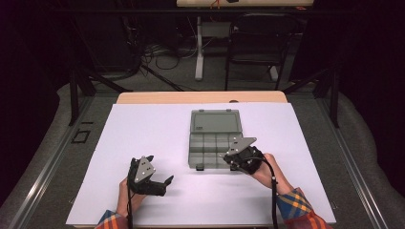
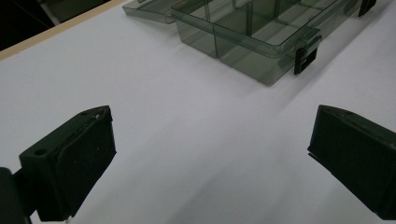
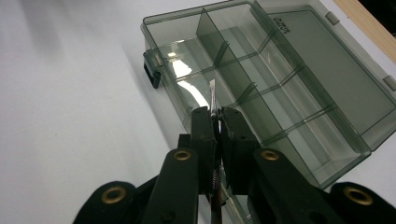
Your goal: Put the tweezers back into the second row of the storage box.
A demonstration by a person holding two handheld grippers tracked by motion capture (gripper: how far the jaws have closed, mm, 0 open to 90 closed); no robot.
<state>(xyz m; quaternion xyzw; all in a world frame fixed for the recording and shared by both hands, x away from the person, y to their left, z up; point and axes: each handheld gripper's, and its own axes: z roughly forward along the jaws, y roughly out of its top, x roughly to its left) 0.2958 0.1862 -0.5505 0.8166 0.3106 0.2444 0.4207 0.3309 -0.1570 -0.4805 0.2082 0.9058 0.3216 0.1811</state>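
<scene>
Item: smoky plastic organiser box (image 1: pixel 215 138), lid open, at the middle of the table (image 1: pixel 143 129) toward its far edge.

Right gripper (image 3: pixel 215 116): jaws pinched on 1 thin flat divider strip (image 3: pixel 213 95) above a near compartment (strip legible in the right gripper view).

Left gripper (image 1: pixel 160 183): jaws wide, nothing held, near the front edge.

Step, judged: seating the divider; next, align with a slot and lower.

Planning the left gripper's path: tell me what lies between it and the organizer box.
Only bare white table: in the left gripper view nothing lies between the open left gripper and the organizer box.
</scene>
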